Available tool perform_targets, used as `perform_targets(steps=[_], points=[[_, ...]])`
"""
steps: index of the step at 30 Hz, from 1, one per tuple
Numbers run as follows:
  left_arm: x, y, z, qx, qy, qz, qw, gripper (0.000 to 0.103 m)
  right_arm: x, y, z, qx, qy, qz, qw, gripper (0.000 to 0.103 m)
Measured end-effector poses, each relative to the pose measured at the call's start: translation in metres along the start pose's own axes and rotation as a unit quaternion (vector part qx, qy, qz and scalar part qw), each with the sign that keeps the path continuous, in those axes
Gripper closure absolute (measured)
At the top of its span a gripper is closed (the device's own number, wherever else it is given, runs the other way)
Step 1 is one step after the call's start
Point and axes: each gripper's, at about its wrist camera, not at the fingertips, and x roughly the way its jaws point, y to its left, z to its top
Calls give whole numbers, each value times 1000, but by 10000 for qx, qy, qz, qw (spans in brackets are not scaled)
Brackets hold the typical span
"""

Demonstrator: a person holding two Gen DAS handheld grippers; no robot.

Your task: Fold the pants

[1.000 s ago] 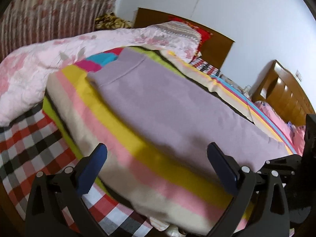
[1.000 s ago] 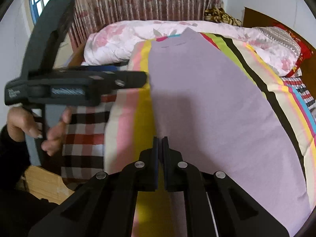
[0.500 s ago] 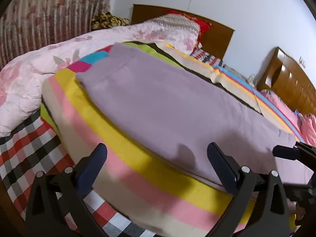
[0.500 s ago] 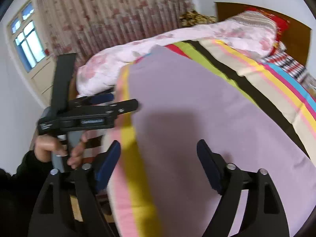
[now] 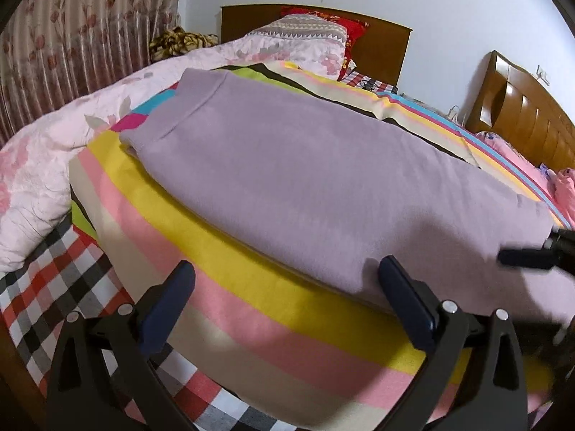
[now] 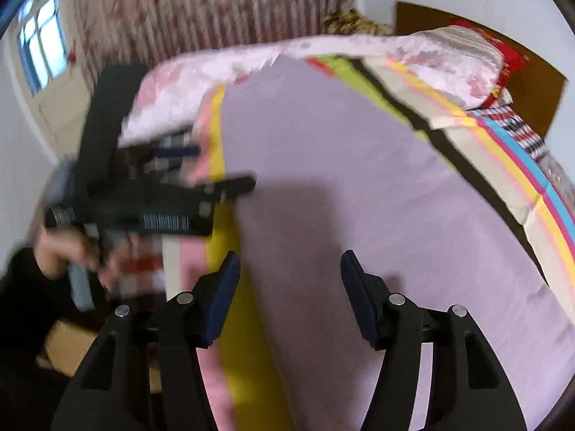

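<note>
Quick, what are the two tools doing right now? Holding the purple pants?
Left tool: open, holding nothing, over the purple pants' near edge.
Right tool: open, holding nothing, above the pants.

A wooden-framed bed [image 5: 373,41] with a dark brown headboard is carrying everything here, and a red, black and white checked sheet [image 5: 46,287] is lying directly on it, showing at the near left edge. A pale pink floral quilt [image 5: 39,165] is lying bunched along the bed's left side up to the headboard, and a folded blanket striped in pink, yellow, beige, black and blue [image 5: 222,287] is lying over the checked sheet across the middle of the bed. On that blanket a pair of lilac fleece pants [image 5: 309,186] is lying flat, its waistband towards the far left corner and its length running to the near right edge.
</note>
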Motion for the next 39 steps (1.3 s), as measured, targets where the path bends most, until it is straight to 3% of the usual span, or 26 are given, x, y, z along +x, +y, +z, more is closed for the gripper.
perform_targets(steps=[3, 5, 7, 10, 12, 16, 20, 23, 29, 31, 32, 33, 34, 36, 39], points=[[1, 3, -1, -116, -2, -86, 9999, 1, 8, -4, 7, 102, -47, -558, 9984, 44], [0, 2, -1, -101, -14, -60, 9999, 1, 28, 0, 5, -41, 259, -521, 9983, 44], [0, 0, 0, -60, -6, -17, 10000, 1, 30, 8, 4, -267, 164, -735, 9968, 44], [0, 1, 0, -79, -15, -36, 10000, 1, 28, 4, 10, -87, 297, -611, 9977, 44], [0, 1, -1, -104, -22, -61, 9999, 1, 20, 4, 10, -36, 169, -601, 9980, 44], [1, 3, -2, -155, -31, -112, 9998, 1, 27, 9, -4, -129, 181, -631, 9978, 38], [0, 3, -3, -155, -25, -131, 9998, 1, 23, 0, -4, 119, 317, -327, 9989, 38], [0, 3, -2, -125, -31, -110, 9999, 1, 14, -1, -8, 214, 194, -421, 9987, 38], [3, 6, 0, -238, 56, -183, 9995, 1, 11, 2, -18, 183, 371, -325, 9986, 37], [-3, 1, 6, -231, 187, 74, 9995, 1, -2, -3, -19, 293, 368, -123, 9988, 36], [-10, -3, 9, -200, 161, 269, 9993, 2, -10, -6, -19, 393, 277, -108, 9988, 34], [-27, -12, 13, -125, -82, 331, 9993, 2, -22, -11, -22, 525, 117, -120, 9985, 26], [-39, -18, 16, -75, -302, 190, 9993, 2, -35, -17, -25, 674, -72, -158, 9976, 19], [-56, -37, 21, 190, -594, -190, 9979, 2, -62, -34, -39, 1022, -366, -387, 9933, 18], [-40, -65, 19, 752, -387, -115, 9964, 2, -69, -49, -58, 1222, -249, -671, 9899, 17]])
